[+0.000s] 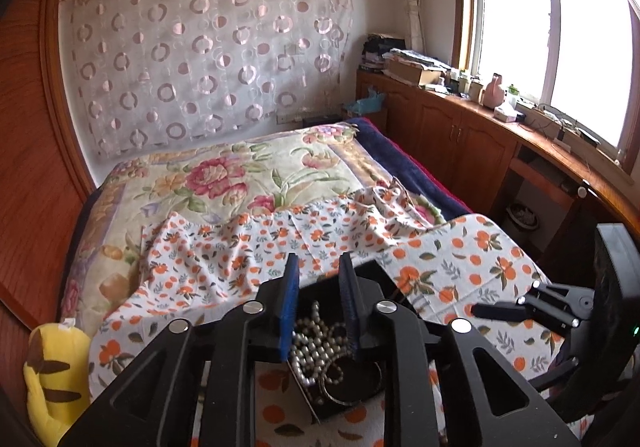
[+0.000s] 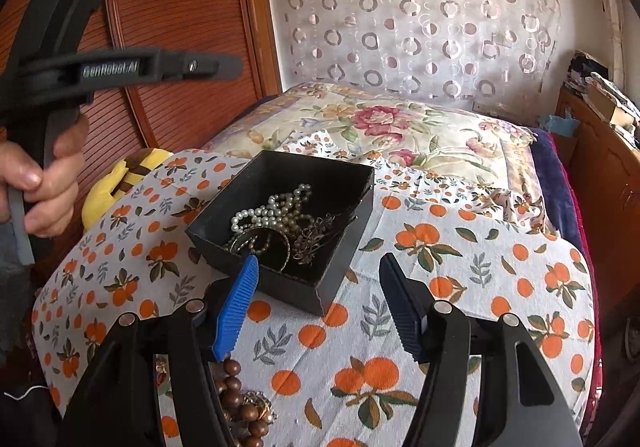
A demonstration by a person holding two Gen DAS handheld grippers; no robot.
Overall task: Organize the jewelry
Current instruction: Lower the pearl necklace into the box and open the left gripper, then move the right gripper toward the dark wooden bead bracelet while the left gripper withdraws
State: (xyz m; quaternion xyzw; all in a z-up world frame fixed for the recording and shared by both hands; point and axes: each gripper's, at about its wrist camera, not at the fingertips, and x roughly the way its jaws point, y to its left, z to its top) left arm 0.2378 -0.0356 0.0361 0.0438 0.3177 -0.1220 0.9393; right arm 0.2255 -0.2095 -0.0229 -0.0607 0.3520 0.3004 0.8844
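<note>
A black open box (image 2: 340, 183) sits on an orange-print cloth (image 2: 460, 247) on the bed. It holds a pearl necklace (image 2: 272, 207), a dark bangle and tangled chains (image 2: 316, 235). In the left wrist view my left gripper (image 1: 319, 267) hovers above the box (image 1: 372, 275), open and empty, pearls (image 1: 312, 347) below its fingers. My right gripper (image 2: 318, 271) is open and empty just in front of the box. Brown wooden beads (image 2: 236, 395) and a gold piece lie on the cloth under its left finger.
A yellow plush toy (image 1: 52, 375) lies at the cloth's left edge. A floral quilt (image 1: 224, 175) covers the bed behind. Wooden cabinets (image 1: 472, 143) with clutter run along the right under the window. A wooden wardrobe (image 2: 180, 7) stands on the left.
</note>
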